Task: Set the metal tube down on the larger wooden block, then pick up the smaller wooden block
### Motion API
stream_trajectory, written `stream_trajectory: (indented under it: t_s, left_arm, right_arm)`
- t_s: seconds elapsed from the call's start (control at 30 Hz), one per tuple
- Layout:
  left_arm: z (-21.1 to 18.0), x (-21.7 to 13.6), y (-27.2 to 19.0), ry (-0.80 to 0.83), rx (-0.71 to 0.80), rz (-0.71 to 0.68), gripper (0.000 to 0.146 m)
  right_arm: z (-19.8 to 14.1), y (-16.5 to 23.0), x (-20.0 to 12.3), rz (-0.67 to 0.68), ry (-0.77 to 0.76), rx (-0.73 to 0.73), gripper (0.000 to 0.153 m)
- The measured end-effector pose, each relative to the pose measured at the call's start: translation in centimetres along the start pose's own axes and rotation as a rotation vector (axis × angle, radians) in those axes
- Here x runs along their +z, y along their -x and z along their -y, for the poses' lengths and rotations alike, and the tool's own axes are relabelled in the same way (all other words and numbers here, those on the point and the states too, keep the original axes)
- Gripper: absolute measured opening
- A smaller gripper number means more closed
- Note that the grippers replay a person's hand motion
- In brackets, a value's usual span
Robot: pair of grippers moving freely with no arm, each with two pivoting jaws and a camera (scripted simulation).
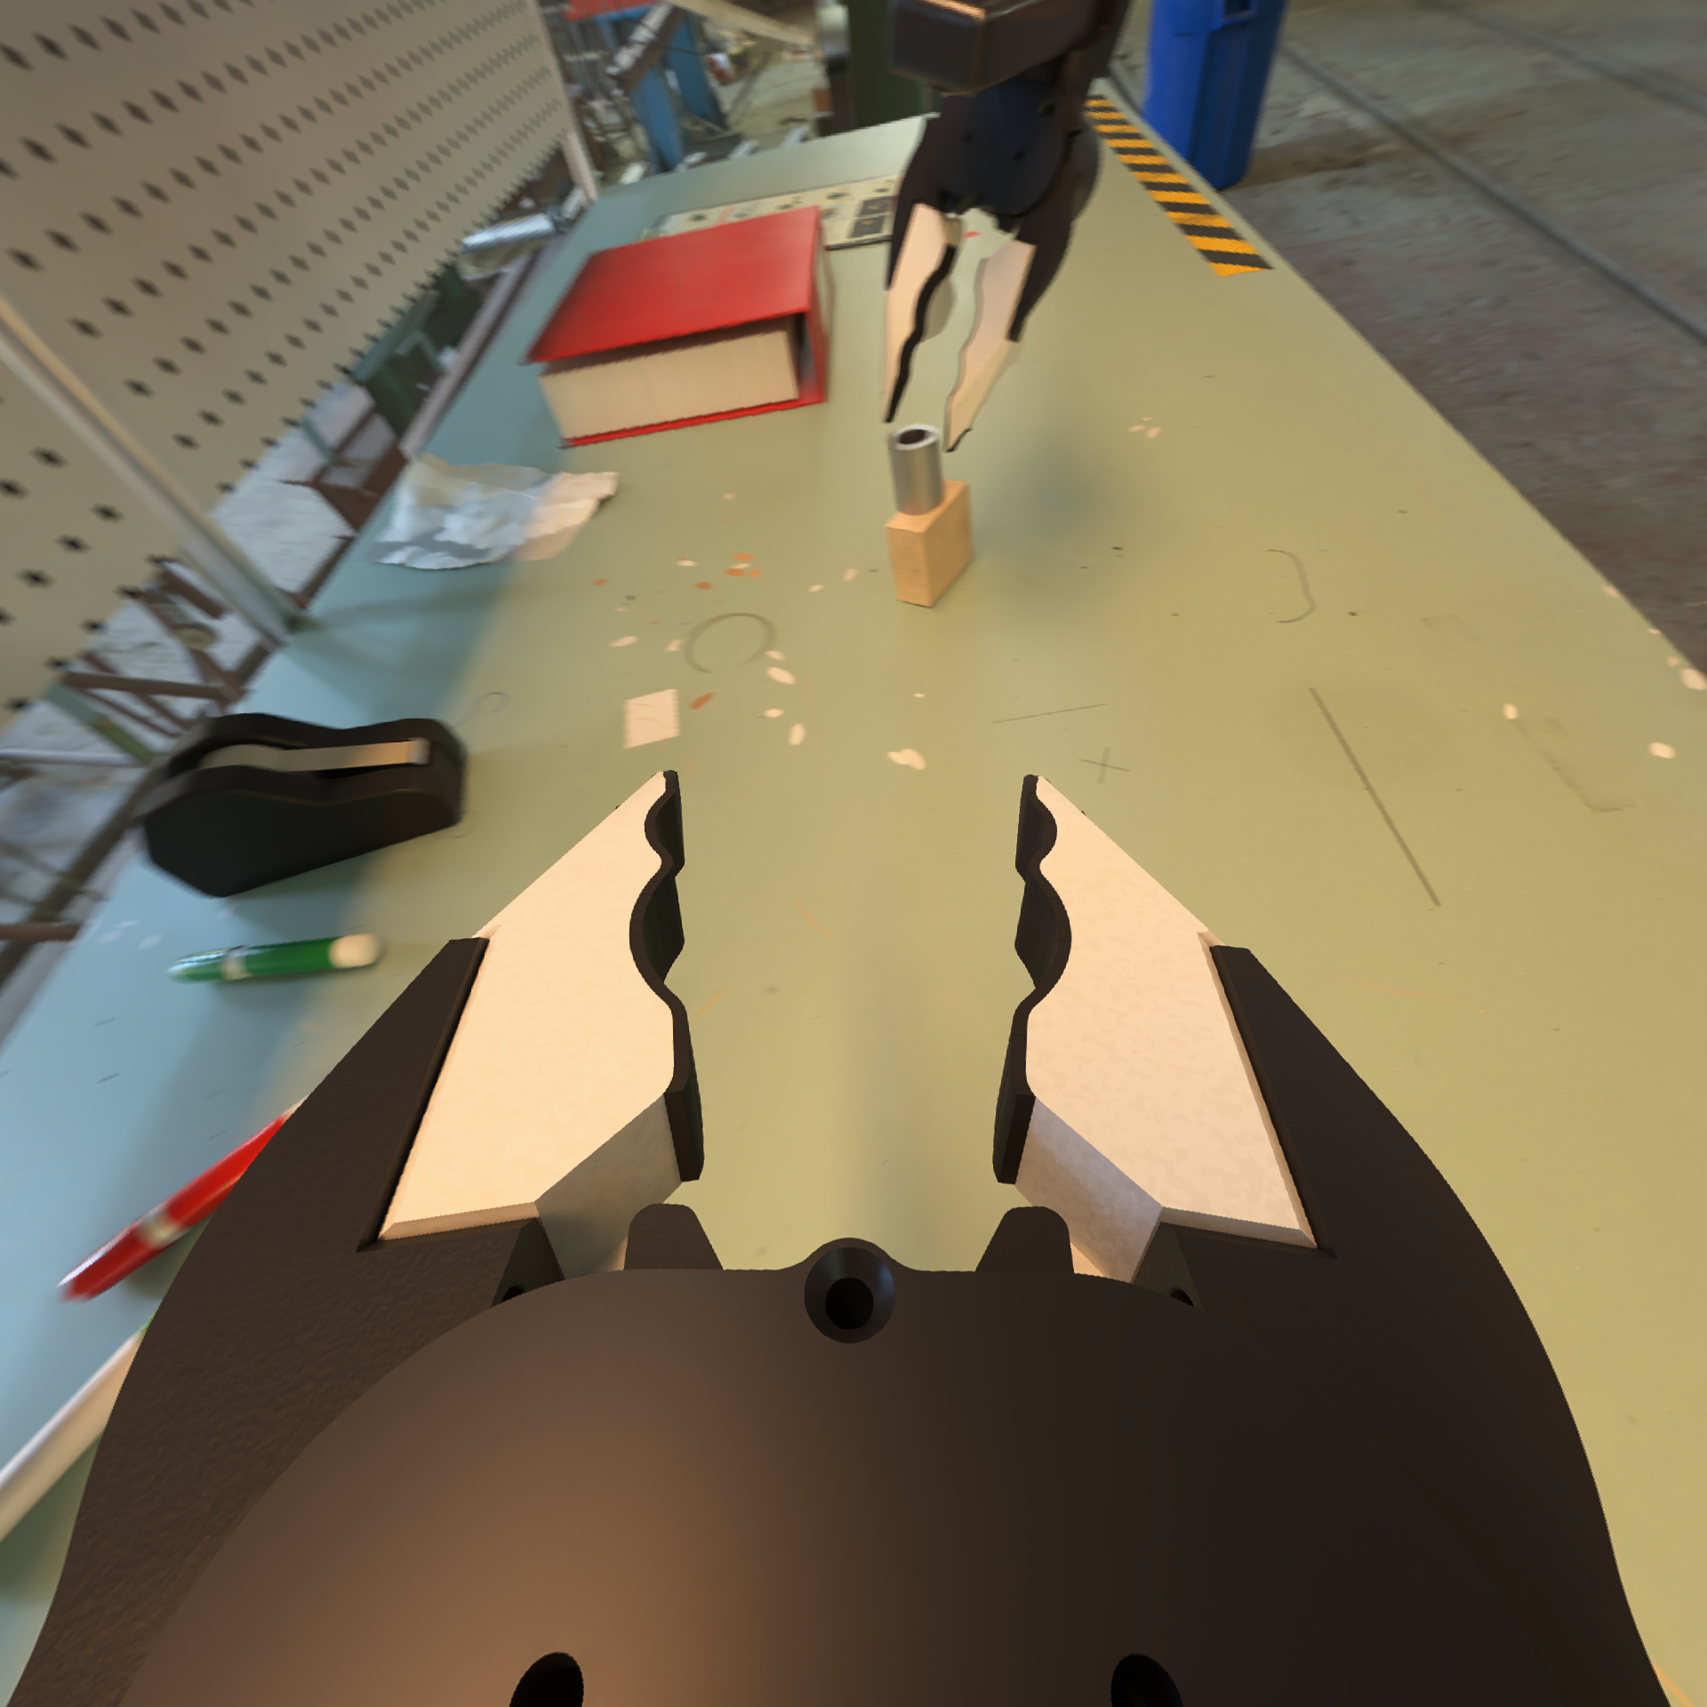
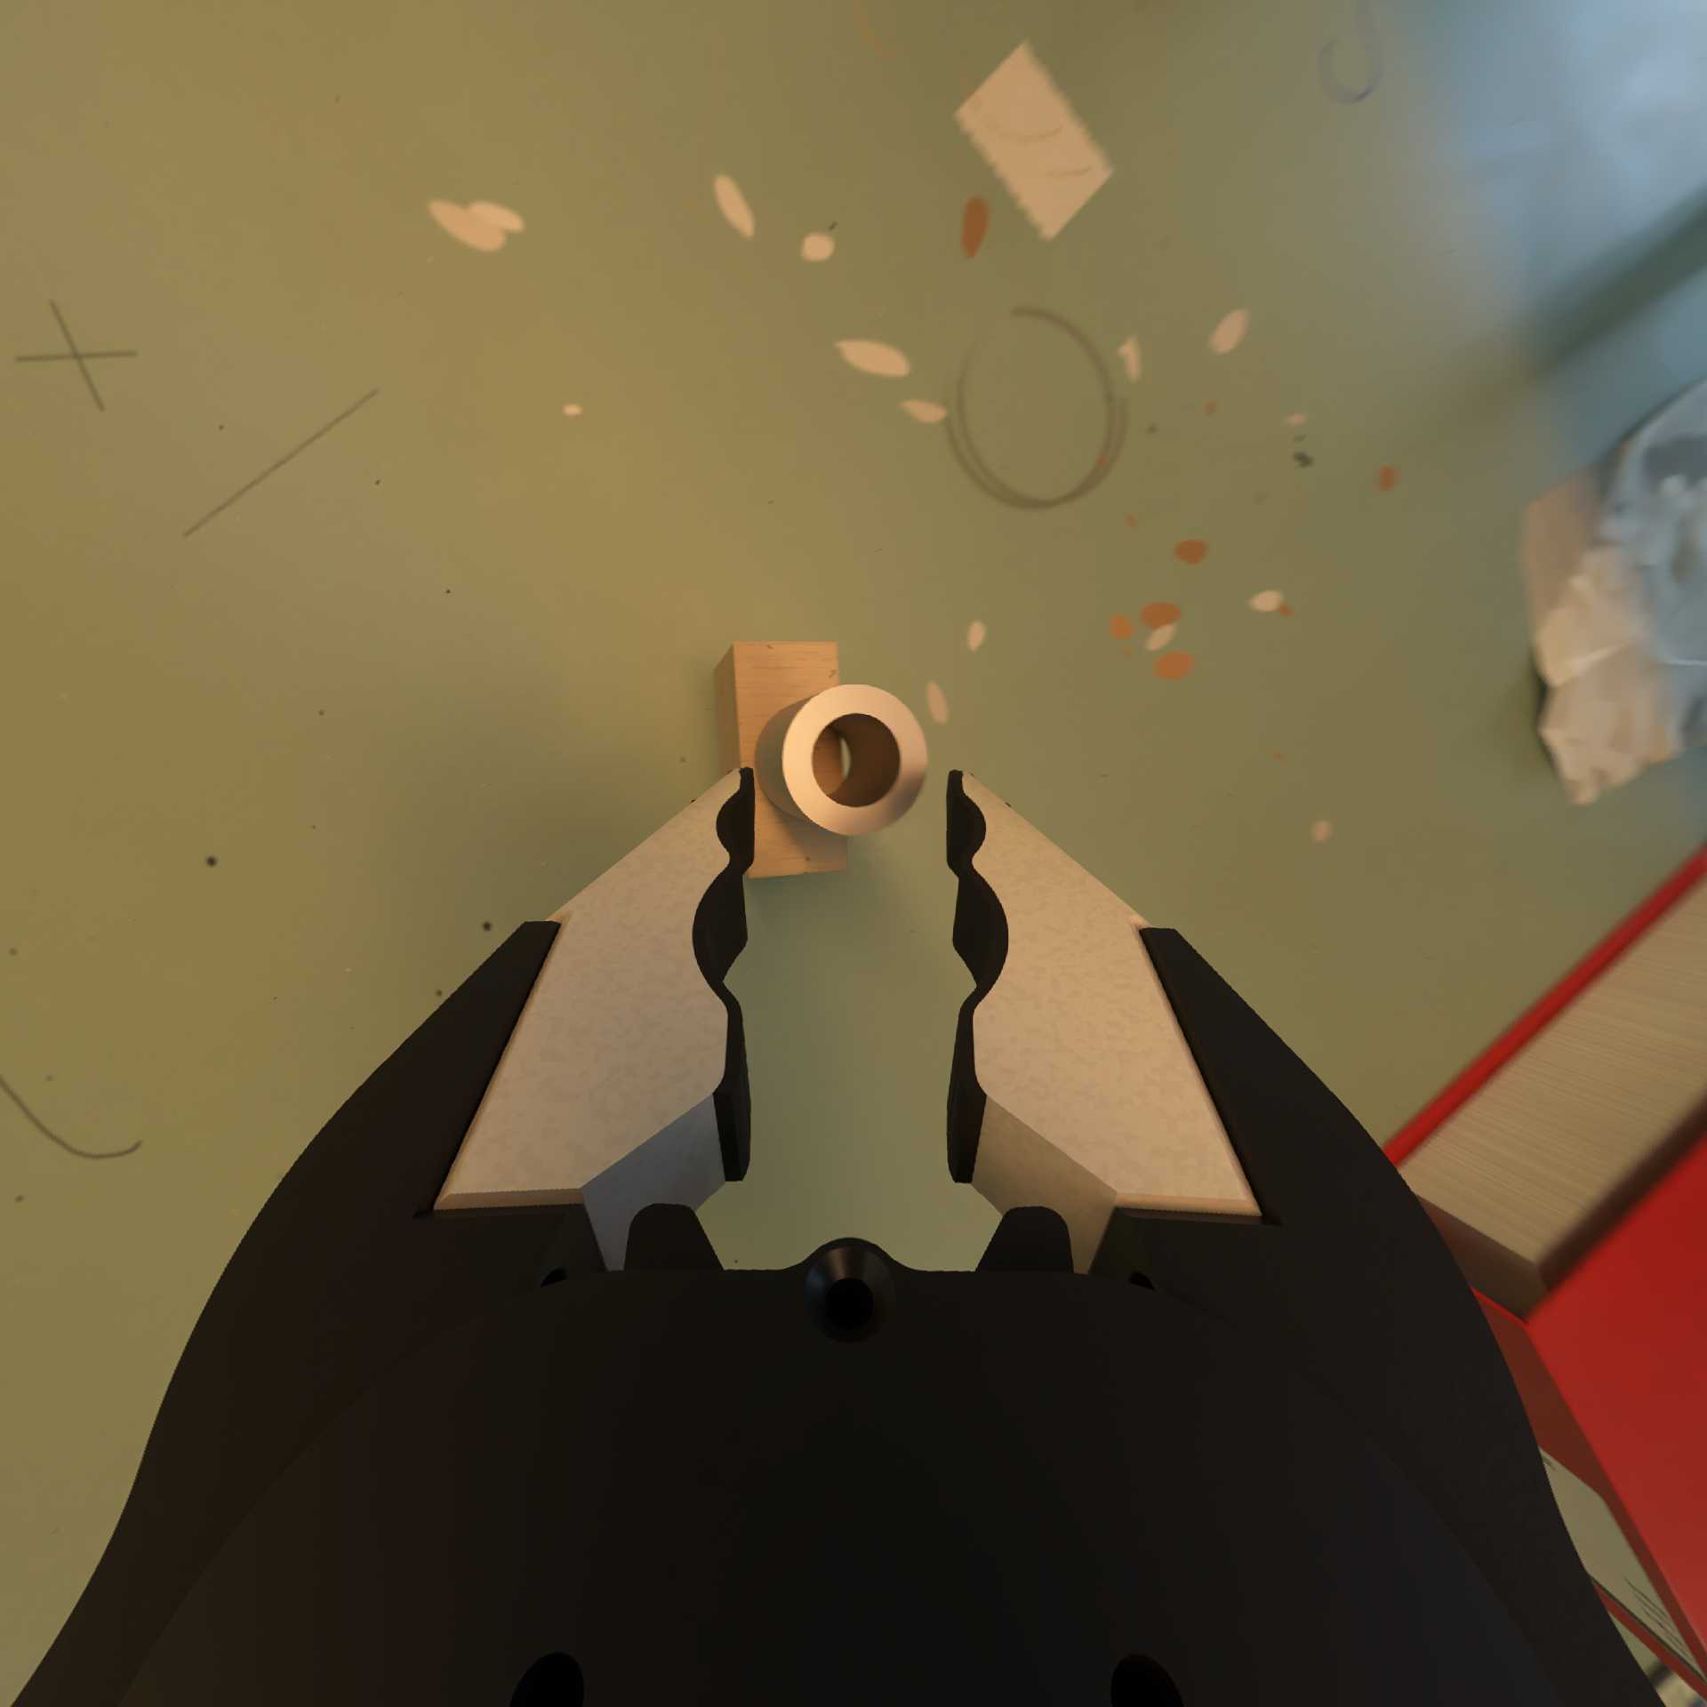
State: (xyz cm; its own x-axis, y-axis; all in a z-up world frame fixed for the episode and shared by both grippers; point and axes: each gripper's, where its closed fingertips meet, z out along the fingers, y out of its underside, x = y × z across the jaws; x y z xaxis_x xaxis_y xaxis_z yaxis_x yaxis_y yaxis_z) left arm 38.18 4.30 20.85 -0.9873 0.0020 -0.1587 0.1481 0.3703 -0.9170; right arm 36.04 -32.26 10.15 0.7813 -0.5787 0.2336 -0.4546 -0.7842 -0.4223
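Toward the bench's far end, the metal tube [image 1: 914, 466] stands upright on a wooden block [image 1: 931, 552]. The right gripper [image 1: 928, 429] hangs just above it, spread and empty. Only the right wrist view looks down the tube's bore. Only the left wrist view shows the left gripper [image 1: 850, 780], spread, with a tape dispenser [image 1: 305, 799] near the left edge.

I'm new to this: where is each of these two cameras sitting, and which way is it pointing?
Left wrist view: sits on the left claw, low over the green table, looking along it at the metal tube on a wooden block; its own open fingers show.
Right wrist view: sits on the right claw, looking straight down at the tube; its open fingers show.
Shared: tube, block, red book, crumpled paper.
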Motion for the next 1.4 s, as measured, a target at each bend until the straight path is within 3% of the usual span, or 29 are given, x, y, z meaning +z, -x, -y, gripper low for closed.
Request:
stream_trajectory:
  t_s: [0.1,0.2,0.37,0.5,0.63,0.8,0.97,1.2,1.4]
  left_arm:
    - [0.9,-4.2,2.1,-0.008,0.021,0.134,0.074]
    - [0.6,-10.7,5.4,-0.025,-0.049,0.339,0.072]
    - [-6.4,-21.3,11.1,0.122,-0.300,0.724,0.070]
    - [-12.6,-25.8,14.5,0.191,-0.456,0.927,0.061]
    - [-19.7,-26.1,16.4,0.338,-0.648,0.967,0.060]
    - [-26.3,-24.8,17.0,0.599,-0.739,0.985,0.065]
    - [-28.5,-22.2,16.5,0.641,-0.828,0.878,0.050]
    - [-30.6,-20.7,16.4,0.666,-0.883,0.819,0.050]
    - [-31.8,-20.5,17.1,0.686,-0.853,0.848,0.048]
  right_arm:
    - [1.1,-0.6,-2.4,-0.097,-0.068,-0.017,0.043]
    - [3.7,-1.4,-5.5,-0.219,-0.211,-0.051,0.043]
    - [8.6,-3.0,-10.6,-0.415,-0.485,-0.015,0.042]
    - [11.5,-3.2,-13.1,-0.470,-0.641,0.050,0.042]
    - [14.2,-2.6,-14.8,-0.502,-0.766,0.087,0.042]
    - [16.8,-1.0,-15.3,-0.494,-0.833,0.061,0.042]
    - [17.6,-0.4,-14.6,-0.474,-0.822,0.043,0.042]
    - [17.8,-0.3,-13.4,-0.438,-0.792,0.035,0.042]
    - [18.1,0.0,-12.4,-0.419,-0.758,0.001,0.042]
